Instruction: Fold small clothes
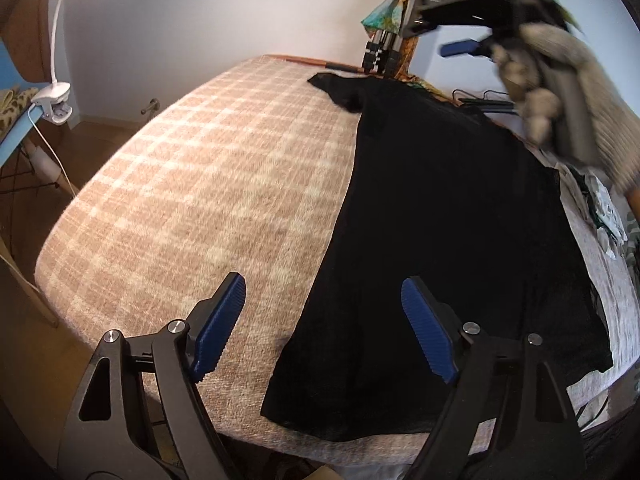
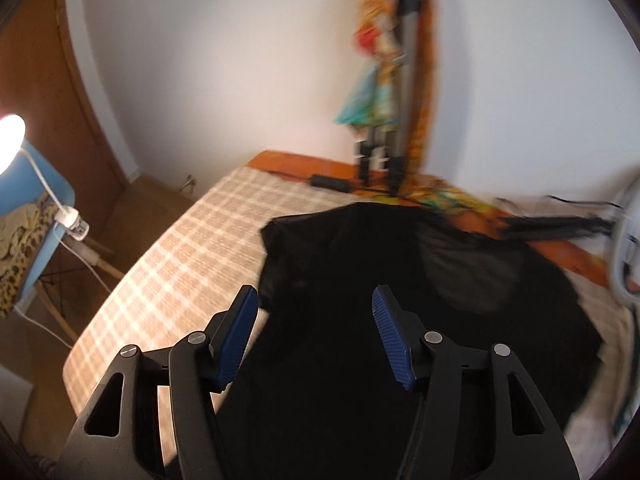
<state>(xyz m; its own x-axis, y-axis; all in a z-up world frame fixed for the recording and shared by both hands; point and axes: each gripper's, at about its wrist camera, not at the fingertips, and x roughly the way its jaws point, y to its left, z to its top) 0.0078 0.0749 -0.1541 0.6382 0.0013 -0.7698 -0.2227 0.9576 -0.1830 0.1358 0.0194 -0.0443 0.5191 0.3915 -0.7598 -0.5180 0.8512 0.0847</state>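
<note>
A black T-shirt (image 1: 448,240) lies spread flat on the right half of a bed with a tan plaid blanket (image 1: 192,184). It also shows in the right wrist view (image 2: 360,280). My left gripper (image 1: 323,308) is open and empty, above the shirt's near left hem edge. My right gripper (image 2: 314,312) is open and empty, raised above the shirt's upper part, near its left sleeve. In the left wrist view the right gripper (image 1: 460,40) appears blurred at the top right, held by a gloved hand (image 1: 552,100) well above the shirt.
A tripod (image 2: 384,120) draped with colourful cloth stands at the bed's far edge against the wall. A clip lamp (image 1: 52,100) sits on a blue chair (image 2: 36,208) to the left. Other clothes (image 1: 608,216) lie at the bed's right side. Cables run along the far right.
</note>
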